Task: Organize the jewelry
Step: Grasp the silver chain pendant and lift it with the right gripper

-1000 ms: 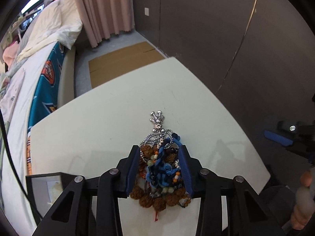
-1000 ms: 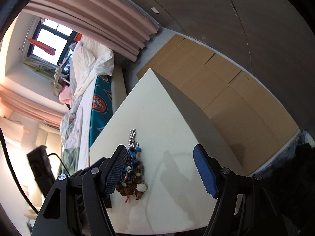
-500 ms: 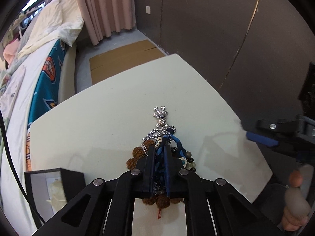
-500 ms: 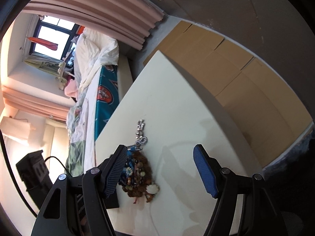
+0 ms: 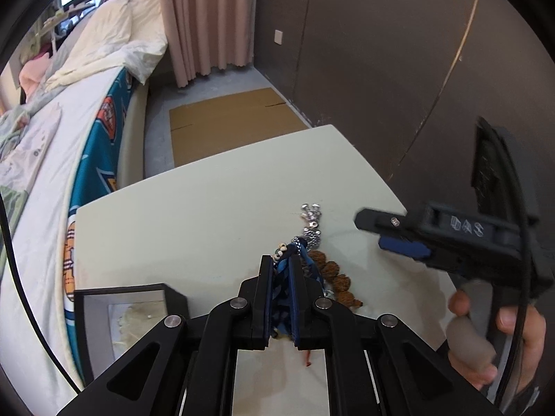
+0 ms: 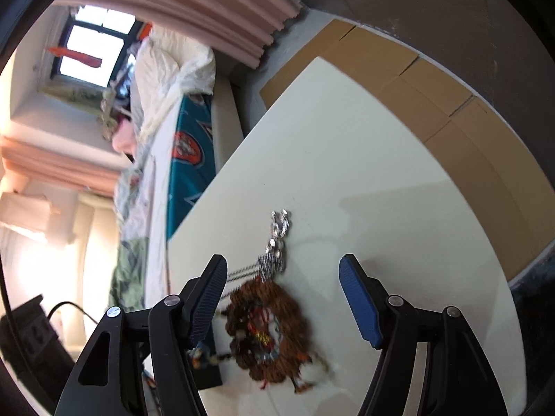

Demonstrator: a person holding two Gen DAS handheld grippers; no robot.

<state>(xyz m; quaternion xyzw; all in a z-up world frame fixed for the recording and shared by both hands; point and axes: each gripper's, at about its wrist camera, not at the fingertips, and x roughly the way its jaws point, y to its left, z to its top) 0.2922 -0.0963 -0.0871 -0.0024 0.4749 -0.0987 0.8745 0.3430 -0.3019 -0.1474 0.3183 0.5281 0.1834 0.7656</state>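
The left gripper point(image 5: 280, 279) has its fingers squeezed on the blue cord point(image 5: 282, 267) to pull it from the jewelry pile point(image 6: 269, 326) at the desk's point(image 5: 194, 228) five o'clock (a tangle). The right gripper point(image 6: 281, 294) hangs wide and empty above it.

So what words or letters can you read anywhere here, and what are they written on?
"DAS": raised letters on the black plastic body of the right gripper, seen from the left wrist camera; the first letter is not sharp.
Orange prints on the teal bed cover: too distorted to read.
Nothing else is legible.
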